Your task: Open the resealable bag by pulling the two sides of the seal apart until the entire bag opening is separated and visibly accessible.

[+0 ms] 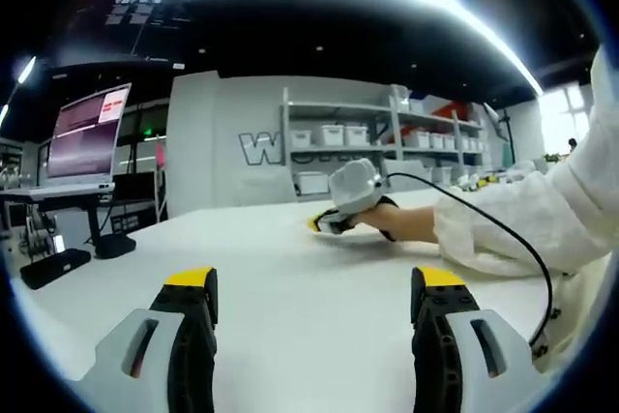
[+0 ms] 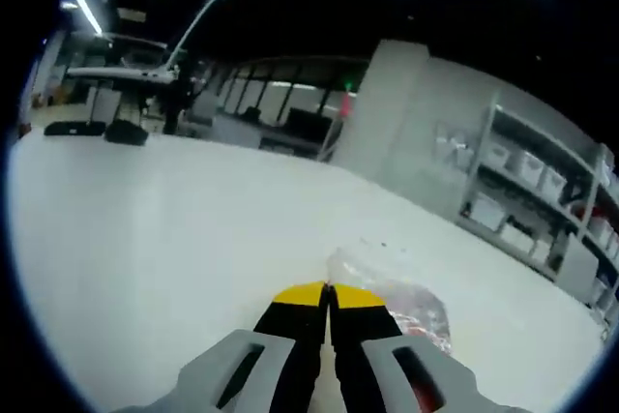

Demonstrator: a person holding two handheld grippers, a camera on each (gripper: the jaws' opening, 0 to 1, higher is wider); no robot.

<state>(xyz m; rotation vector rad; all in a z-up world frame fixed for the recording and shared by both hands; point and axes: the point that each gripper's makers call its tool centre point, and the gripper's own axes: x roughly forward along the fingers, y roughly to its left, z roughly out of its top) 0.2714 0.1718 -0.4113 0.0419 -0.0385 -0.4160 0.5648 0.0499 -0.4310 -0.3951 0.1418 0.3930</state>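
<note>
on the broad white table [image 1: 290, 268] we are at the opening of the task, as we judge it: one side of the seal is being taken and the other is not yet held. the table runs back toward the shelving [image 1: 387, 137] with its bins, with a monitor [image 1: 87, 132] off to one side. the resealable bag [image 2: 406, 302], clear and crinkled with something reddish inside, lies flat on the table just ahead of the right gripper [image 2: 329, 295]. that gripper is low over the surface, its yellow-tipped jaws pressed together at the bag's near edge; we cannot tell whether film is caught between them. in the left gripper view we see it across the table, held in a hand [image 1: 392, 218] whose white sleeve [image 1: 522, 224] rests on the top. the left gripper [image 1: 314, 292] hovers well apart from the bag, level, jaws spread wide with nothing between. next, we think, it must come over, take the opposite lip and pull away.
</note>
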